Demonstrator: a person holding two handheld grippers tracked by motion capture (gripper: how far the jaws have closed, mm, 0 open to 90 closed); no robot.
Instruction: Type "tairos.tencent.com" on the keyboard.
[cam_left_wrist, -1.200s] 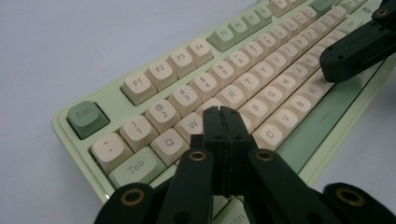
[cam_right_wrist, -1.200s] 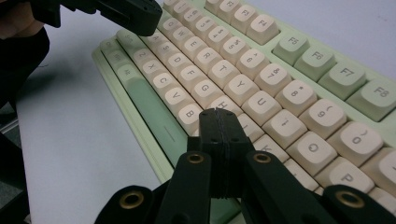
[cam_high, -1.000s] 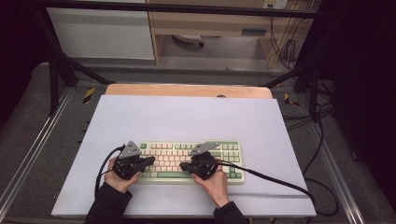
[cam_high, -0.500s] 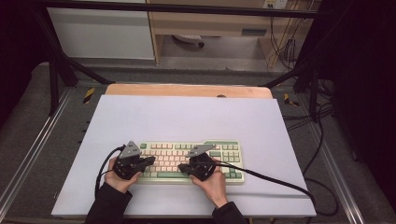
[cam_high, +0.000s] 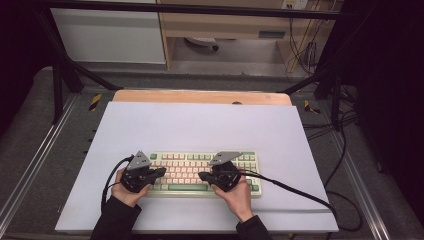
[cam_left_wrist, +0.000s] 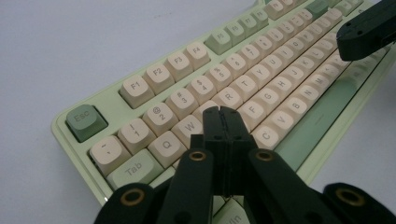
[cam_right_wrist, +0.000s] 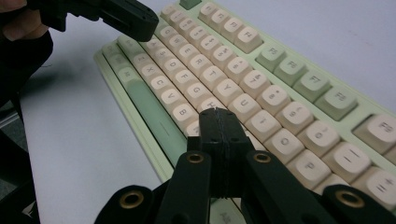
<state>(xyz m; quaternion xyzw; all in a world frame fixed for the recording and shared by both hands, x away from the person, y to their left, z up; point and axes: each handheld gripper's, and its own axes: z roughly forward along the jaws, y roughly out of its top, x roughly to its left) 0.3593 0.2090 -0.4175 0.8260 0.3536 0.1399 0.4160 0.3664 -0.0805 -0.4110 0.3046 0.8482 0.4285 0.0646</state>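
A pale green keyboard (cam_high: 186, 161) with cream keys lies near the front of a white mat (cam_high: 200, 125). My left gripper (cam_high: 161, 171) is shut with nothing in it, and its tip (cam_left_wrist: 220, 113) hovers over the keys near W and E on the keyboard (cam_left_wrist: 187, 84). My right gripper (cam_high: 202, 176) is also shut and empty, its tip (cam_right_wrist: 217, 114) over the H and J keys of the keyboard (cam_right_wrist: 261, 79). The two tips point toward each other across the middle rows. Whether either tip touches a key cannot be told.
A wooden table edge (cam_high: 200, 96) shows behind the mat. A black cable (cam_high: 300, 192) trails right from my right gripper across the mat. Metal frame rails (cam_high: 65, 75) and loose cables (cam_high: 345, 125) flank the table. The far half of the mat is bare.
My right gripper has shifted slightly to the right along the keyboard since half a second ago. The left gripper and the keyboard have stayed put.
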